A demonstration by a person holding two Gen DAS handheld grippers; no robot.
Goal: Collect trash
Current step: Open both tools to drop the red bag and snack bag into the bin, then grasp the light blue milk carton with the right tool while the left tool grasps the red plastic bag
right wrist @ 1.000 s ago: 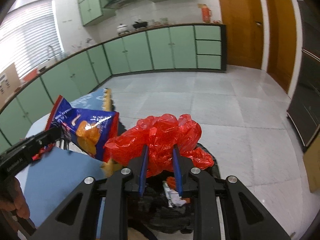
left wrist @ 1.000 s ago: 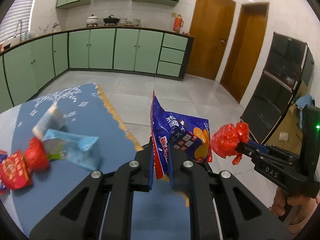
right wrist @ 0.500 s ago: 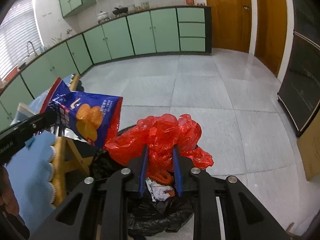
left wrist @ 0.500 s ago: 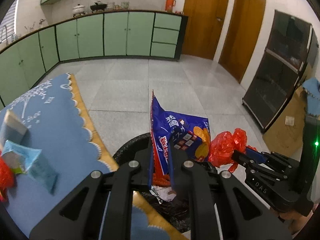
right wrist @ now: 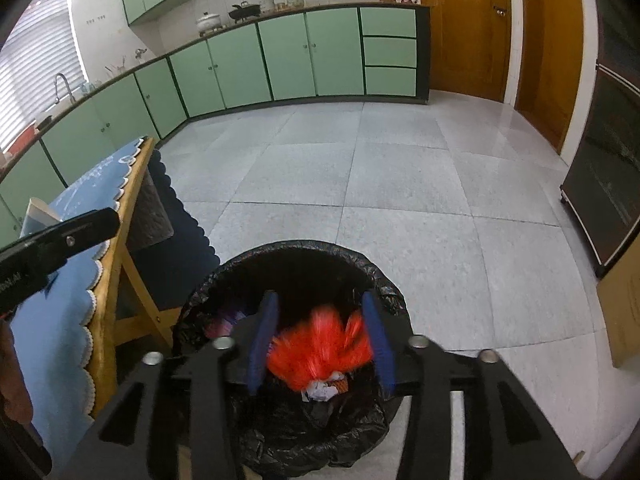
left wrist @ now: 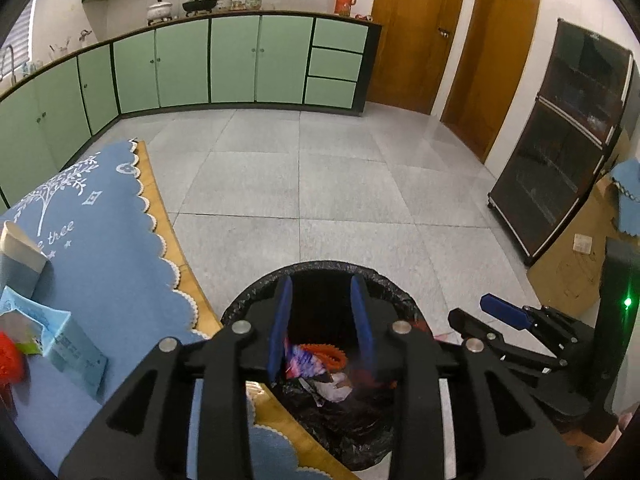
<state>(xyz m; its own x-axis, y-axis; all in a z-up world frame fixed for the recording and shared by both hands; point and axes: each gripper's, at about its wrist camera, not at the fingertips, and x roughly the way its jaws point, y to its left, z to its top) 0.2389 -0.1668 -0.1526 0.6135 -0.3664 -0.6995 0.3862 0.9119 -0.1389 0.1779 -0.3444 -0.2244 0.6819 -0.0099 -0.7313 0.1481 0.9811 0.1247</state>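
Trash was going into the black-lined bin (left wrist: pixel 320 276) on the floor, just beside my table's edge. Farthest left, on the blue tablecloth (left wrist: pixel 100 272), more litter waited: a pale blue packet (left wrist: pixel 60 336), a red scrap (left wrist: pixel 10 360) and a small carton (left wrist: pixel 18 256).

Next along, my left gripper (left wrist: pixel 322 312) hung over the bin's mouth. Its jaws had just been opening and stood spread with nothing between them. The blue snack bag (left wrist: pixel 302 362) lay below among the other rubbish.

Further right, my right gripper (right wrist: pixel 320 332) was also over the bin. Its jaws had just been opening too and stood apart. The red plastic bag (right wrist: pixel 320 352) showed as a blur between them, free of the blue pads and, I judged, falling.

To do this drop well, I judged I should hold both grippers above the opening until the red bag settled inside. The light plastic could catch on a pad or the liner's rim. Only then should I go back to the table.
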